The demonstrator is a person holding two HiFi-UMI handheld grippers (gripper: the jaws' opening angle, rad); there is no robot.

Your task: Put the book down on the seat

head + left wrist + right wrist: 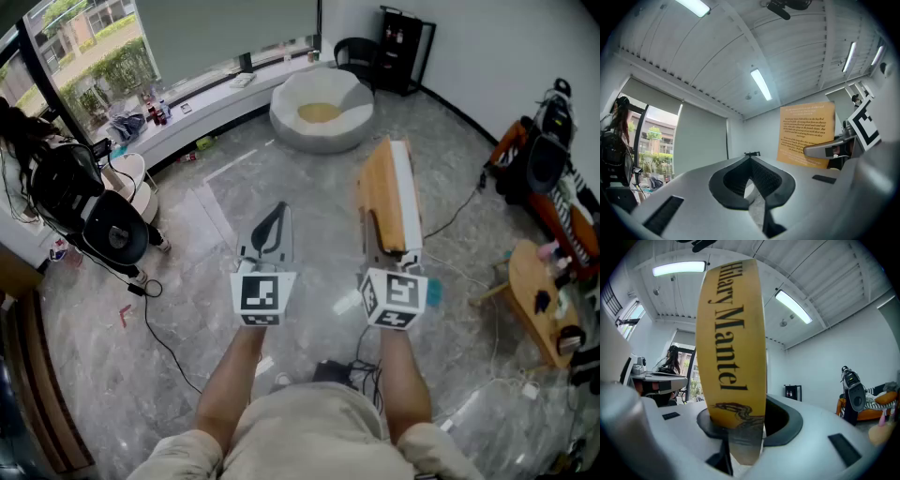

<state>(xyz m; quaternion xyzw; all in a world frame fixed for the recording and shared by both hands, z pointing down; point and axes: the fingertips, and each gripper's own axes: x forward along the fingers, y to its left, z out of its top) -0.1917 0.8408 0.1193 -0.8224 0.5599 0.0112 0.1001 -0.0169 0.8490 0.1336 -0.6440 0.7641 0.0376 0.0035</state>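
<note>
Your right gripper (740,427) is clamping the yellow book (733,333) by one end, and the book is sticking out beyond its jaws, above the floor (309,187). Your left gripper (751,158) is carrying nothing, jaws pressed together. What looks like a white beanbag seat (322,112) is sitting well ahead.
</note>
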